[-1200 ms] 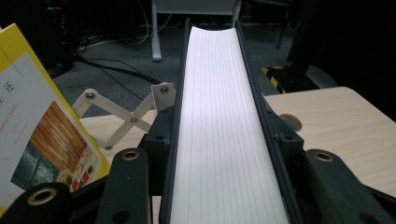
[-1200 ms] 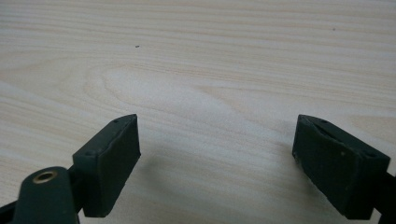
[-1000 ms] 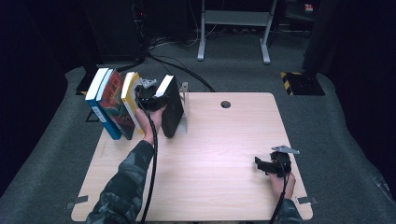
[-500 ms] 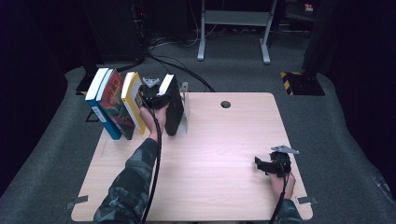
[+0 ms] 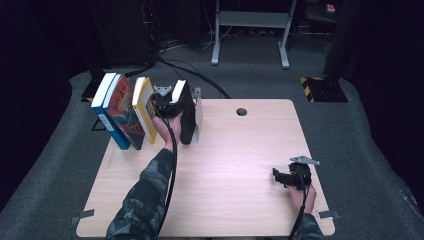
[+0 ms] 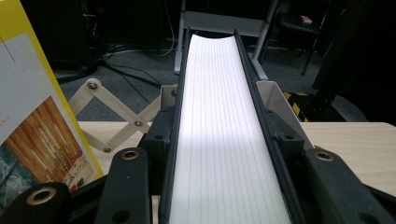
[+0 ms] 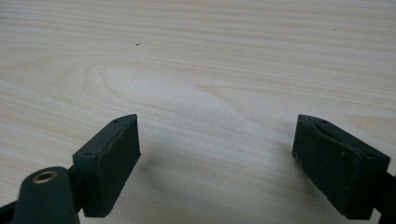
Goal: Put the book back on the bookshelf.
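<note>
The left gripper pinches a black book by its 2 covers, the white pages facing up. The book stands at the back left of the table, between a yellow book and a white bookend. The right gripper rests near the front right edge, jaws spread over bare wood.

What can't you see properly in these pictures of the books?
- Black book's cover: left gripper view shows page edges; the jaws hide the rest.
- Yellow book: cut off by the left edge there.
- Book titles: too small in the high view.
- Bookend: mostly behind the black book.
</note>
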### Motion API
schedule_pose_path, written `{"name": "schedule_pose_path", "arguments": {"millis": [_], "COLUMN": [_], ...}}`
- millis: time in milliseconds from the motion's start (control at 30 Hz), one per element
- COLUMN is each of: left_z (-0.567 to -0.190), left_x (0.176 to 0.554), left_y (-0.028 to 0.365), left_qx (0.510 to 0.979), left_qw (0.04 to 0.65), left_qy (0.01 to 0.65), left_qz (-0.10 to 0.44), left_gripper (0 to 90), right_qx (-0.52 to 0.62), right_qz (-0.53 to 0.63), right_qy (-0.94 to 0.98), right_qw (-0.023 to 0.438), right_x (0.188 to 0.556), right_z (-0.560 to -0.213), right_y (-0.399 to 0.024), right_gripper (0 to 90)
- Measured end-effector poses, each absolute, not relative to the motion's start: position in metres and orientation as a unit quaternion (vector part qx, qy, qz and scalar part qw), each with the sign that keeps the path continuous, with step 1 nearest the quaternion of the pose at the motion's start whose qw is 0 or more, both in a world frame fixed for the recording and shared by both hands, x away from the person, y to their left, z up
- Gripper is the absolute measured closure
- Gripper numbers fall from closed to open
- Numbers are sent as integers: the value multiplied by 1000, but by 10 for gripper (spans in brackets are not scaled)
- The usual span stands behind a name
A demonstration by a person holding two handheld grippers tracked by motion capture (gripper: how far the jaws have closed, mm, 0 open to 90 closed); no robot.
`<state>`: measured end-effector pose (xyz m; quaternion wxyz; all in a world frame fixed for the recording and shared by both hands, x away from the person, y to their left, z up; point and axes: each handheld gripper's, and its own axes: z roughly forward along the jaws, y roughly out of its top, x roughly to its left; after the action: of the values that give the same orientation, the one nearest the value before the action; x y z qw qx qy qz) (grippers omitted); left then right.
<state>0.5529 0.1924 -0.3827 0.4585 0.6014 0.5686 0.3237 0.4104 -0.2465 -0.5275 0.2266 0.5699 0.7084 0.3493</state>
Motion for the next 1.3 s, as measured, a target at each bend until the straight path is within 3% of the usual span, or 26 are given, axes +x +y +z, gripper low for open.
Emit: {"name": "schedule_pose_path", "arguments": {"millis": [167, 300, 567, 1300], "left_z": [-381, -381, -375, -365], "left_x": [553, 551, 536, 440], "left_y": [194, 197, 205, 224], "left_qx": [605, 614, 623, 709], "left_qw": [454, 449, 460, 471], "left_qy": [572, 573, 557, 451], "left_qz": [317, 305, 300, 268], "left_gripper": [516, 383, 220, 59], "right_qx": [568, 569, 568, 560], "right_qz": [349, 349, 349, 332], "right_qy": [710, 710, 710, 721], "right_qw": [226, 225, 226, 239], "right_x": [410, 410, 410, 411], "right_z": [-527, -527, -527, -528], "right_y": [-246, -246, -246, -242], "right_gripper": [143, 143, 142, 133]}}
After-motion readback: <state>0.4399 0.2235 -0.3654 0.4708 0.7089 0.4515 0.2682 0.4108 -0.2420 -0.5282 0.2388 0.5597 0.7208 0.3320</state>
